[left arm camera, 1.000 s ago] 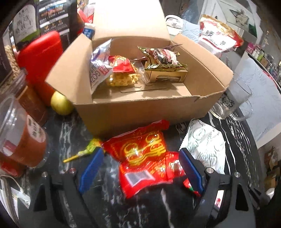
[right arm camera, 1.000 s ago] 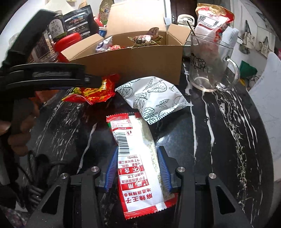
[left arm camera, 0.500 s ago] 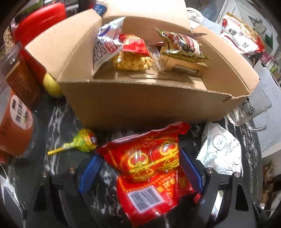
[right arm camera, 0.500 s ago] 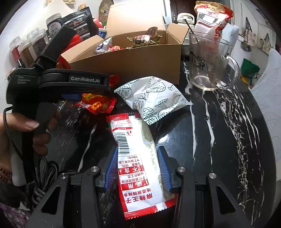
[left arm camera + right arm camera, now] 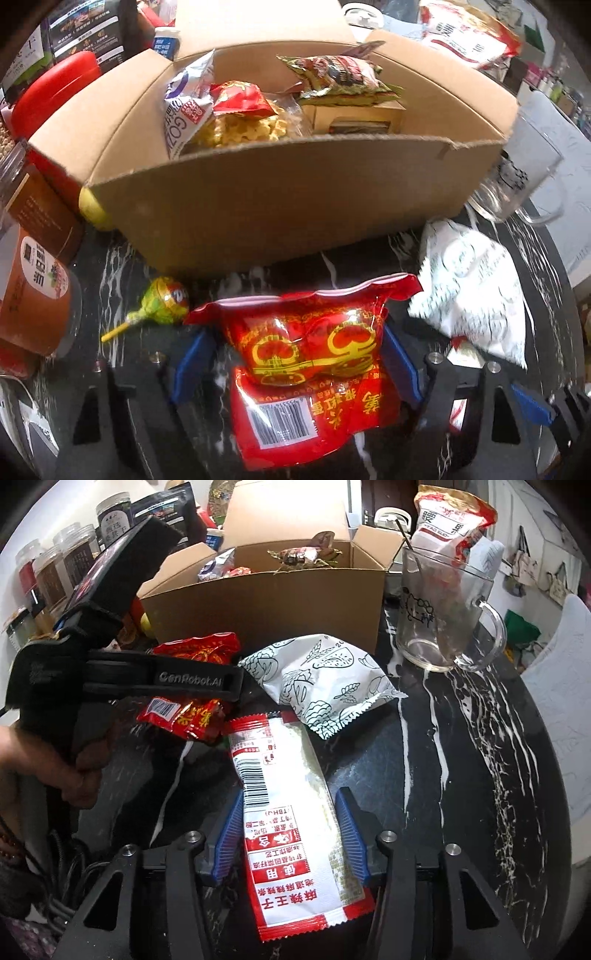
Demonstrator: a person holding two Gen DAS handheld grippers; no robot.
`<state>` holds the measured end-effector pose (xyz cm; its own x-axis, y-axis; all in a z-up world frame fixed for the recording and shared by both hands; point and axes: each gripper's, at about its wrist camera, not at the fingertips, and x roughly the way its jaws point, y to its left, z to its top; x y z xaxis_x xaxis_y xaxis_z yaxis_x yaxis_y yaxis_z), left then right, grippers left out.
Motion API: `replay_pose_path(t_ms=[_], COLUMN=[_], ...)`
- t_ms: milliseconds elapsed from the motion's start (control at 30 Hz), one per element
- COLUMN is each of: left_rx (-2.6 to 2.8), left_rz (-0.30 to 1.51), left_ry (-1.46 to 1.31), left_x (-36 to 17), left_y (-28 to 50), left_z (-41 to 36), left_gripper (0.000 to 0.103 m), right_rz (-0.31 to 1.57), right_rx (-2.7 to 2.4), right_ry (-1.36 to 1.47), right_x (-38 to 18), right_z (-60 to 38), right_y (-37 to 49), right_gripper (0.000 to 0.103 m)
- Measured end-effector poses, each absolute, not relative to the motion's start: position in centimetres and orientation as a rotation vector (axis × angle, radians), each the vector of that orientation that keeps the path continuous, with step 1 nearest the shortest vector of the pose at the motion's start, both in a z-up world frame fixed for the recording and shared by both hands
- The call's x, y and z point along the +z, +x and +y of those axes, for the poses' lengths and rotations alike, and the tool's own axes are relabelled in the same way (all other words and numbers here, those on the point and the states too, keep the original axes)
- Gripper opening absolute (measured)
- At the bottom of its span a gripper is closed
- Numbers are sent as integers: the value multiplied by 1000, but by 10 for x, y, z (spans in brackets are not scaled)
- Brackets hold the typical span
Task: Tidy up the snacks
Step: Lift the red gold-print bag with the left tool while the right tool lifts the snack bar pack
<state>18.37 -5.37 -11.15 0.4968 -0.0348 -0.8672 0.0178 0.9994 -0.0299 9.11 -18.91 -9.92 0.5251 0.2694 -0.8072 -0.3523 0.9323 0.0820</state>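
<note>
Meanwhile, your left gripper (image 5: 295, 365) is closing around the red snack packet (image 5: 314, 373) at lower centre; your right gripper (image 5: 291, 834) is opening beside the red-and-white sachet (image 5: 291, 823), below the cardboard box (image 5: 266, 609).

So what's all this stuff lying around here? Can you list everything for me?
cardboard box: one, brown, open, back of the table, several snack packets inside
red snack packet: one, red with gold print, on the table between the left gripper's closing jaws
long packet: one, white and red, flat on the table between the right gripper's opening jaws
white leaf-print packet: one, white with black drawings, in front of the box
lollipop: one, green and orange wrapper, yellow stick, left of the red packet
glass mug: one, clear, right of the box
jars: several, dark contents, far left
marble table: one, black with white veins
left gripper: black, blue pads
right gripper: black, blue pads
hand: one, holding the left gripper's handle
</note>
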Motion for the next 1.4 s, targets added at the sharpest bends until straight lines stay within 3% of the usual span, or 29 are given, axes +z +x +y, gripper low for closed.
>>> replay_pose_path(t_ms=[667, 900, 1000, 1200, 1400], left_rx=[-153, -136, -124, -122, -127], left_rz=[1071, 1046, 1055, 1041, 1052], left_ry=[13, 60, 49, 48, 49], left_x=[-108, -109, -115, -116, -115], left_y=[88, 74, 82, 81, 80], left_z=[-54, -56, -61, -62, -60], left_gripper=[83, 90, 103, 103, 103], right_rz=[970, 991, 999, 990, 975], right_rx=[321, 296, 305, 316, 286], right_ry=[-100, -73, -70, -97, -155], right_x=[-96, -99, -99, -100, -102], right_z=[-197, -201, -202, -199, -197], right_y=[43, 38, 38, 36, 33], right_gripper=[46, 57, 63, 74, 75])
